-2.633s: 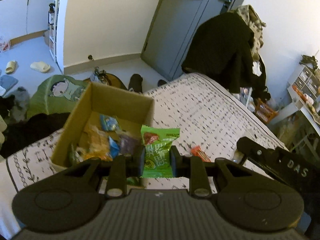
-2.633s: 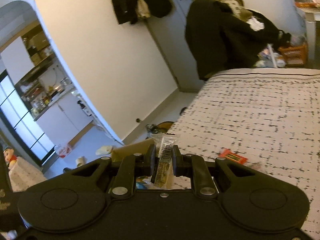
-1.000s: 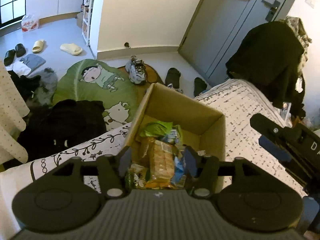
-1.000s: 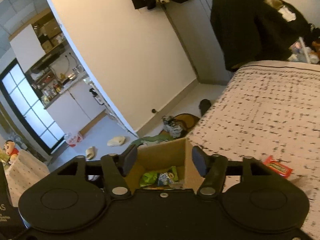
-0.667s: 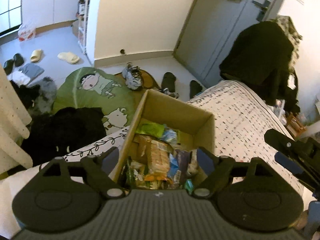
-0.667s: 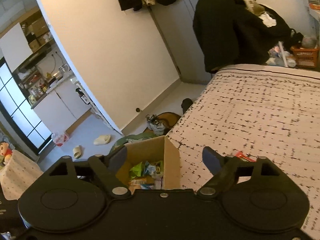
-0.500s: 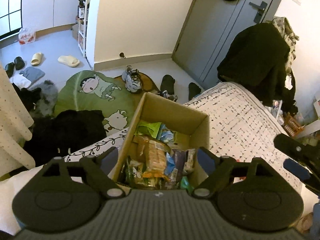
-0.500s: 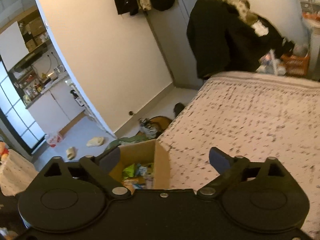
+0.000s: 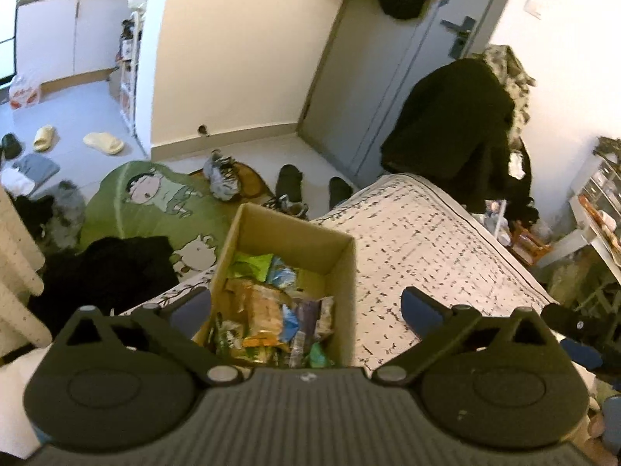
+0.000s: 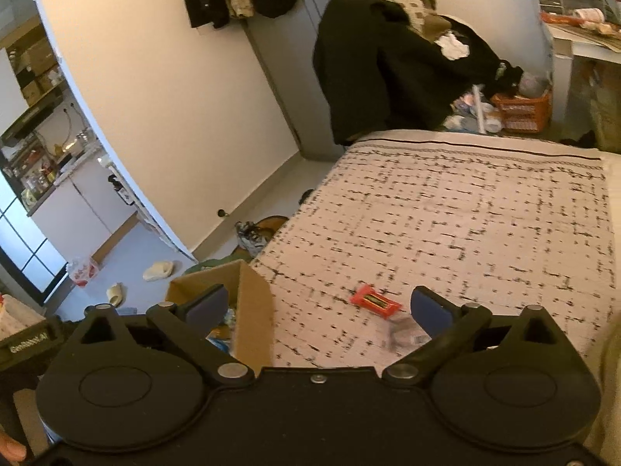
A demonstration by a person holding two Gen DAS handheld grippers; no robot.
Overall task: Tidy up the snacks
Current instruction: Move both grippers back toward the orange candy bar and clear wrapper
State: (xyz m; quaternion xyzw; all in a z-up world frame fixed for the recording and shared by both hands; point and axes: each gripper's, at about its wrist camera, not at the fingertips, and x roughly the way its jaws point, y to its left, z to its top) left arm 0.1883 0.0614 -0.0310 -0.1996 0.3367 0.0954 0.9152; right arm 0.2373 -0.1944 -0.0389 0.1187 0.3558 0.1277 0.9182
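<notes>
Most snacks [image 9: 271, 310] already lie in the cardboard box [image 9: 341, 272] on the bed [image 10: 465, 213], while both hand-held grippers, left [image 9: 306, 306] opening and right [image 10: 318, 306] opening, hold nothing, and a red packet [image 10: 374, 301] waits beside the box.

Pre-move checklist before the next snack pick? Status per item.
1. Left gripper empty: ok, jaws opening, nothing between them.
2. Right gripper empty: ok, jaws opening, nothing held.
3. Earlier snacks in the cardboard box: ok, packets lie inside, none hanging over the rim.
4. Next target in sight: ok, red packet lies flat on the bedspread, ahead of the right gripper.
5. Second loose item: cannot tell, a clear wrapper beside the red packet is blurred.
6. Path to the red packet: ok, nothing lies between the right gripper and it; the box wall stands off to the side.
</notes>
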